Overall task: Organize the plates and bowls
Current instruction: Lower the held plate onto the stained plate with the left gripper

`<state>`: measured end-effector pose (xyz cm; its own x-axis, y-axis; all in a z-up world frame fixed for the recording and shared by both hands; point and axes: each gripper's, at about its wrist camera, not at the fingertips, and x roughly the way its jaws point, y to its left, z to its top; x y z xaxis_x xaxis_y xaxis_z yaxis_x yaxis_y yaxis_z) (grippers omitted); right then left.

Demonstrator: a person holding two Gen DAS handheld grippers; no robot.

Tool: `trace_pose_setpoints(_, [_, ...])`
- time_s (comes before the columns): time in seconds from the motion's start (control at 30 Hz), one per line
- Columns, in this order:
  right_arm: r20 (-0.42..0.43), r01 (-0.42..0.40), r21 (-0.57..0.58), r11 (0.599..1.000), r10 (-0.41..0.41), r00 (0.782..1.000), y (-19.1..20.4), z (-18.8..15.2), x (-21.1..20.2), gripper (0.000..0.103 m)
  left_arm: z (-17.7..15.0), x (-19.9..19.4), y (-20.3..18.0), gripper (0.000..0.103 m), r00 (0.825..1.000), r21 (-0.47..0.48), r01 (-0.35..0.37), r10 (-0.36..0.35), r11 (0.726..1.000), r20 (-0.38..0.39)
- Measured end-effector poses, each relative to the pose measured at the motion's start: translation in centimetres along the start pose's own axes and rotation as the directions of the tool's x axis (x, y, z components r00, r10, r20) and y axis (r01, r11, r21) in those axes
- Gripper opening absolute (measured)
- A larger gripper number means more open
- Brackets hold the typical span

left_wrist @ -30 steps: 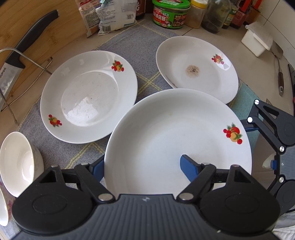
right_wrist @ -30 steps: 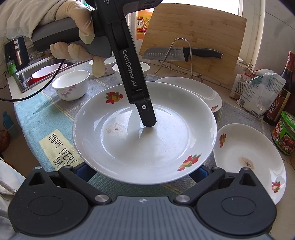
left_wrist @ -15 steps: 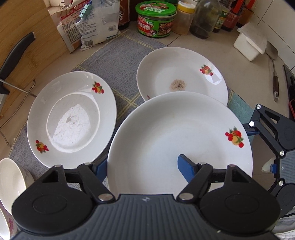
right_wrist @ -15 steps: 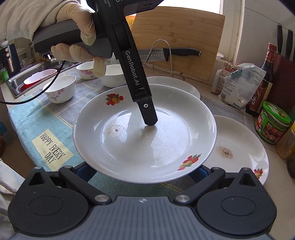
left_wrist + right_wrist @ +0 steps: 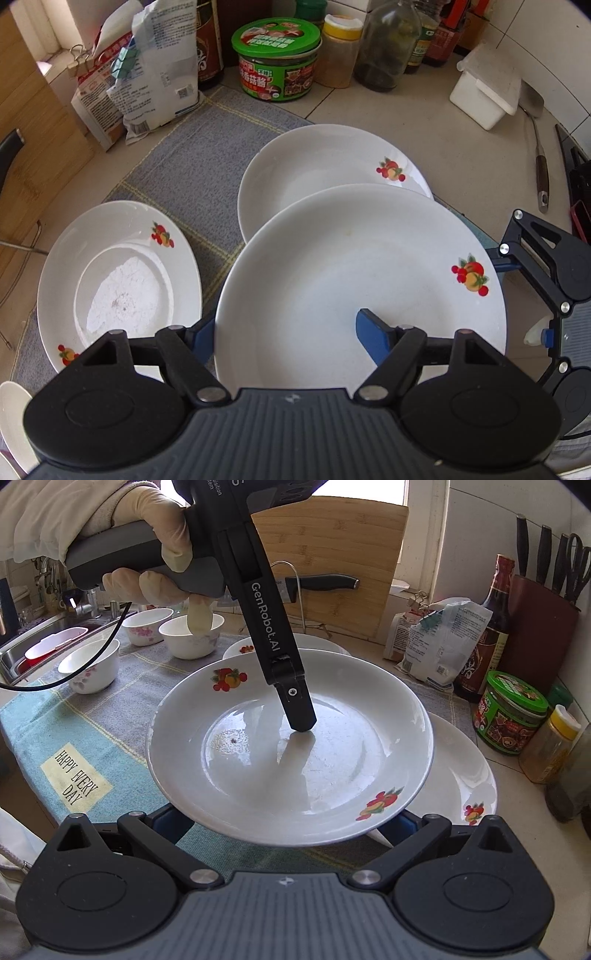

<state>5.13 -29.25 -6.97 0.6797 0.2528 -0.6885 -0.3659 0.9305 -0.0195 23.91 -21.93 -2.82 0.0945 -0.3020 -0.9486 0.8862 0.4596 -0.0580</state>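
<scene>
Large white ceramic plate with fruit decal [image 5: 362, 280] held aloft, frame centre. Left gripper [image 5: 286, 332]: jaws part-open, clamping its near rim. Right gripper [image 5: 284, 823]: jaws straddle opposite rim; grip unclear. Second fruit-decal plate [image 5: 317, 166] lies directly beyond, upper centre.

A tiled counter [image 5: 424, 122] carries a grey-blue checked mat [image 5: 192, 162]; jars, bottles and packets line its back edge. Two plates and three bowls rest on the mat.

Green-lidded jar [image 5: 275, 62], clipped bags [image 5: 129, 77], dark bottle [image 5: 484, 627] and knife block [image 5: 539, 627] stand beside grey checked cloth [image 5: 192, 162].
</scene>
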Motion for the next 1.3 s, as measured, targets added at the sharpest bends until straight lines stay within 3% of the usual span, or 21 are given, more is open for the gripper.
trace_pose_setpoints(0.7, [-0.045, 0.1, 0.114, 0.988, -0.096, 0.994, -5.4, -1.5, 0.7, 0.103, 6.8, 4.7, -1.8, 0.077, 0.997, 0.119, 0.071, -0.069, 0.99, -0.025])
trace_pose_setpoints(1.3, [-0.081, 0.117, 0.143, 0.983, -0.107, 0.991, -6.9, -1.5, 2.1, 0.103, 8.7, 7.0, -0.9, 0.077, 0.993, 0.12, 0.106, -0.1, 0.987, -0.056])
